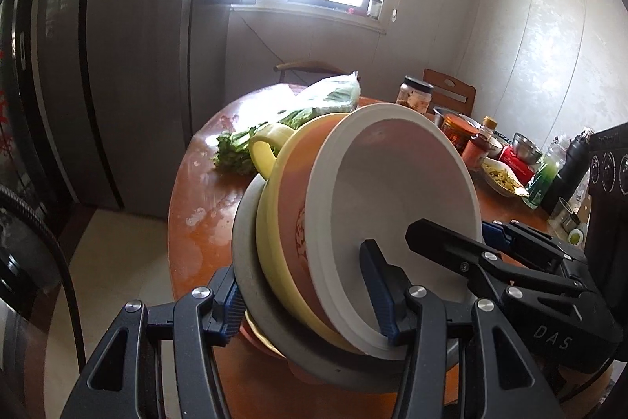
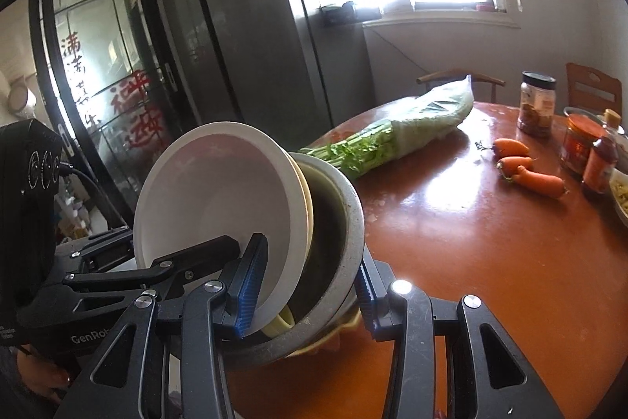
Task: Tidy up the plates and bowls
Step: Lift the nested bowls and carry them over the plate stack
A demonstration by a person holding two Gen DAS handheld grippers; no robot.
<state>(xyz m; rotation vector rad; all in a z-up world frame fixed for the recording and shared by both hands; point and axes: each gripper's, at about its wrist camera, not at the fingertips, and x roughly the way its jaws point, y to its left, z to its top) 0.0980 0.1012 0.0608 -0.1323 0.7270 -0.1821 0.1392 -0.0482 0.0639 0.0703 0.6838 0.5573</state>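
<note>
Above a round reddish-brown dining table [image 2: 451, 242], a nested stack of dishes is carried tilted between two hand-held grippers: a white bowl [image 1: 396, 191] innermost, a yellow handled dish [image 1: 274, 152] around it, and a grey bowl [image 2: 341, 222] outermost. To do this step well, both hands would best travel together and level the stack, since its steep tilt could let the white bowl slide out. At one side the left gripper [image 1: 310, 305] is clamped partway closed on the stacked rims, one blue pad inside the white bowl, the other against the grey bowl's outside. Opposite, the right gripper [image 2: 310, 293] clamps the same way. A bag of greens [image 2: 400, 132], carrots [image 2: 526, 171] and jars lie farther along the table.
</note>
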